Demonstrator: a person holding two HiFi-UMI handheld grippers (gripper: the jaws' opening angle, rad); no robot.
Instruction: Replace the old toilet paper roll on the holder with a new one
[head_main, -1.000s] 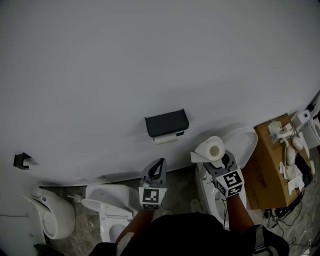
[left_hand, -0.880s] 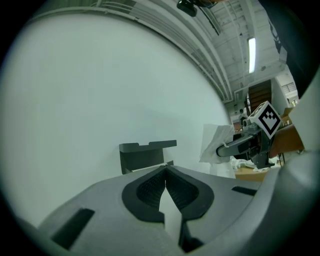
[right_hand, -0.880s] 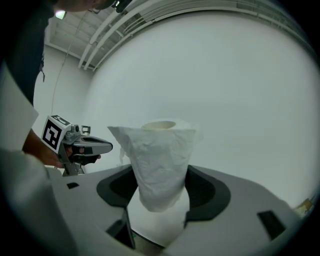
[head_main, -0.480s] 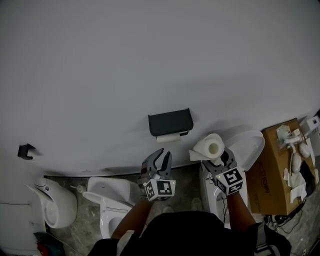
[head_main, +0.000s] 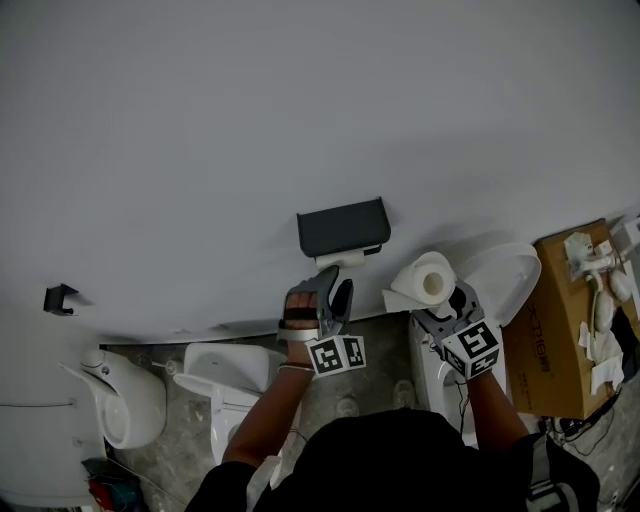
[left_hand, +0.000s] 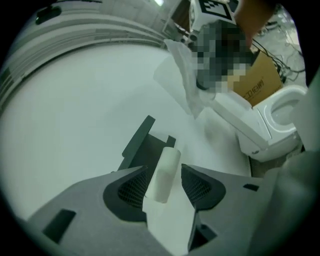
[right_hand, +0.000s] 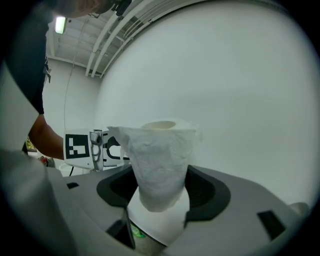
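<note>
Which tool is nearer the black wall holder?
Left. The left tool, jaws just opened, flanks the old roll under the holder; the right tool holds the new roll farther right.

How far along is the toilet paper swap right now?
Nothing is swapped yet: the old roll still sits on the black holder. The left gripper, jaws just opened, is lined up on it, not gripping. The right gripper holds the new roll. Remaining: pull the old one, fit the new.

Half-seen things at the wall

In the head view the black holder (head_main: 342, 226) covers most of the old roll (head_main: 338, 259). The white items (head_main: 592, 290) on the cardboard box (head_main: 540, 330) are too small to tell. The new roll's (right_hand: 162, 160) lower end is sunk between the fingers (right_hand: 207, 192) of the right gripper (right_hand: 161, 181).
</note>
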